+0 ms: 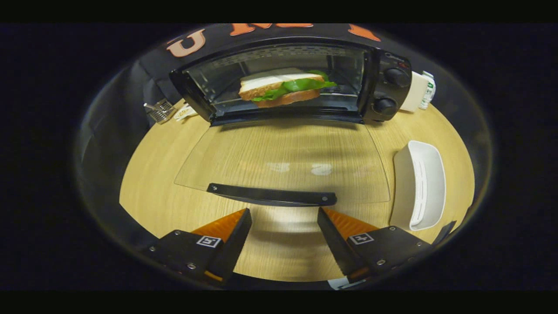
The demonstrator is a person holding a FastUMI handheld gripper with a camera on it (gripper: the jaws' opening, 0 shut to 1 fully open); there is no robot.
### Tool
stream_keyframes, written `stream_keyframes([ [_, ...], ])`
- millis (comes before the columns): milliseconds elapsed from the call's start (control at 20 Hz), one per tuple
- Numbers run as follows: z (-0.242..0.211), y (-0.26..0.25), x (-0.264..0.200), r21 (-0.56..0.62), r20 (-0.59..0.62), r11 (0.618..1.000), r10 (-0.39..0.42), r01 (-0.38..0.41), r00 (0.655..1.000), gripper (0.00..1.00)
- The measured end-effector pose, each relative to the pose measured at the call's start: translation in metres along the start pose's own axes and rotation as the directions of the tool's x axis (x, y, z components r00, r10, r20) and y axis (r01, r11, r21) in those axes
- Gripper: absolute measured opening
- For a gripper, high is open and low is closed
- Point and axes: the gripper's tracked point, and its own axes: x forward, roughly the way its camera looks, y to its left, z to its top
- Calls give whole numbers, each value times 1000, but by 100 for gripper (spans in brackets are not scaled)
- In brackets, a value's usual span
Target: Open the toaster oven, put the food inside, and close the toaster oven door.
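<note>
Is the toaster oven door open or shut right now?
Open. The glass door lies folded down flat, its handle just ahead of the open claw; the sandwich sits inside.

Dim warm light, glare patches on the open glass door (283, 161), fisheye-bent, blurred edges.

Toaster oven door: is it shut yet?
No, the glass door lies folded down flat, its handle just ahead of the open fingers, sandwich inside.
</note>
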Motion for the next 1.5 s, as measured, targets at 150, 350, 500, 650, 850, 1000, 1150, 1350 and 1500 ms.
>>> stream_keyframes([
  [150,7,-3,5,-52,24,998,-42,44,999,88],
  [350,24,-4,-9,-103,109,992,-60,71,992,88],
  [500,61,-4,-27,-116,201,989,-66,90,977,88],
  [650,104,-9,-41,-118,285,986,-83,121,955,88],
  [850,139,-17,-42,-83,309,988,-98,130,946,88],
  [1000,163,-19,-45,-64,335,989,-103,132,937,89],
  [1150,190,-17,-52,-40,371,991,-103,126,923,89],
  [1350,217,-22,-67,-34,414,989,-116,142,903,90],
  [1500,211,-21,-81,-48,429,987,-117,151,896,92],
])
